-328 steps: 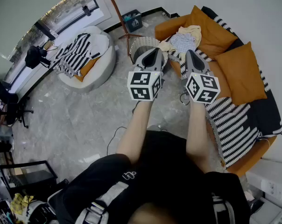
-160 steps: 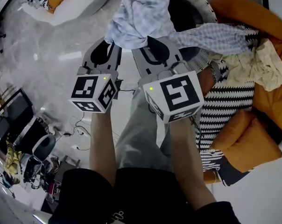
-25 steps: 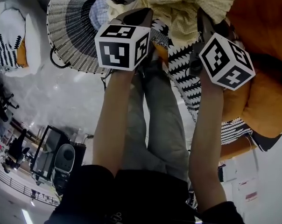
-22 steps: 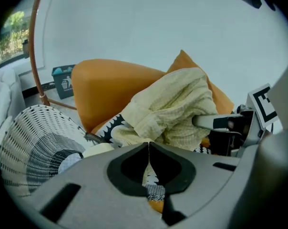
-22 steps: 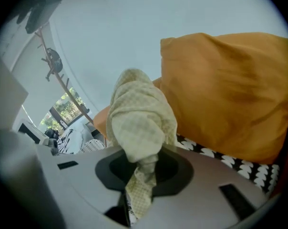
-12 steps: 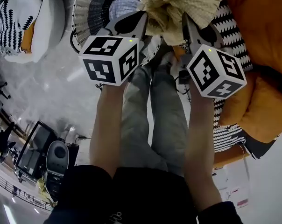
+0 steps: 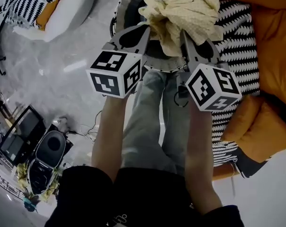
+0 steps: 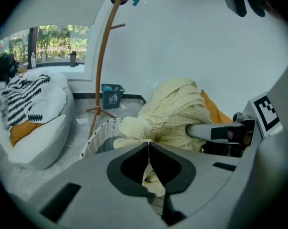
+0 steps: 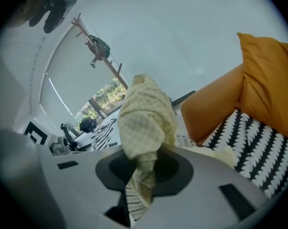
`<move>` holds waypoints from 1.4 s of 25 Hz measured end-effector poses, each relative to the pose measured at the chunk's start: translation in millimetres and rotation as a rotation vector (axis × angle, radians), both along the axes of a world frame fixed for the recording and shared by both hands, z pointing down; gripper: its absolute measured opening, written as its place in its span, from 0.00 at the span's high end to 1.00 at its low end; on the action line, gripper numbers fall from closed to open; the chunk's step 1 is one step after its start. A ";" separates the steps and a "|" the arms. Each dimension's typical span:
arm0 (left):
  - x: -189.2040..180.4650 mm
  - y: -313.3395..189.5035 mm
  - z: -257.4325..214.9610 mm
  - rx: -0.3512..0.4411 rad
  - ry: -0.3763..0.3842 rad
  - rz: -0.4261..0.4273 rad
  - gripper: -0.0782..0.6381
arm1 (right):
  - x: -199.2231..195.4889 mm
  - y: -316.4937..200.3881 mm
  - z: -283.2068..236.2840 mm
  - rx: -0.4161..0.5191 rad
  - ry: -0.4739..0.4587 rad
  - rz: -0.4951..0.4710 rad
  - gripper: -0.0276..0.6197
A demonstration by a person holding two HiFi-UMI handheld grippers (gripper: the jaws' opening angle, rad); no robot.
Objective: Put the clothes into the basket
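Over the basket, it seems, left gripper and right gripper both clamp the yellow garment

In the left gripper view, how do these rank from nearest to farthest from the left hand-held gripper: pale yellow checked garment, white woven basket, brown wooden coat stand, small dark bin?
1. Pale yellow checked garment: clamped in the left hand-held gripper.
2. White woven basket: just beyond, lower left.
3. Brown wooden coat stand: behind the basket.
4. Small dark bin: farthest, at the wall.
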State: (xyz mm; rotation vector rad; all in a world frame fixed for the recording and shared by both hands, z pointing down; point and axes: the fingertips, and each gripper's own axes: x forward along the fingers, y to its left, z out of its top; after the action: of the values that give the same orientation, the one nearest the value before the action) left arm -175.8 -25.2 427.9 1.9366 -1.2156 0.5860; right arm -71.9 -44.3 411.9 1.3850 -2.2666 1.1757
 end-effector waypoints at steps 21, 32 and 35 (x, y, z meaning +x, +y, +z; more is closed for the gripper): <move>-57.1 2.8 16.1 0.004 -0.056 -0.064 0.81 | -58.6 18.1 37.9 -0.098 0.054 -0.058 0.65; 17.2 -0.6 -35.4 0.076 0.068 0.109 0.88 | 1.3 22.4 -28.9 0.048 -0.072 0.071 0.93; 67.6 2.9 -59.5 0.091 0.116 0.204 0.88 | 48.2 27.9 -50.9 0.075 -0.070 0.158 0.94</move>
State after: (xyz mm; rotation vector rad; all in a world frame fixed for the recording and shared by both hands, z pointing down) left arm -108.2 -22.3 368.4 2.1567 -0.9952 0.5205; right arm -23.7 -16.5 361.0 1.6014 -2.3067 1.2151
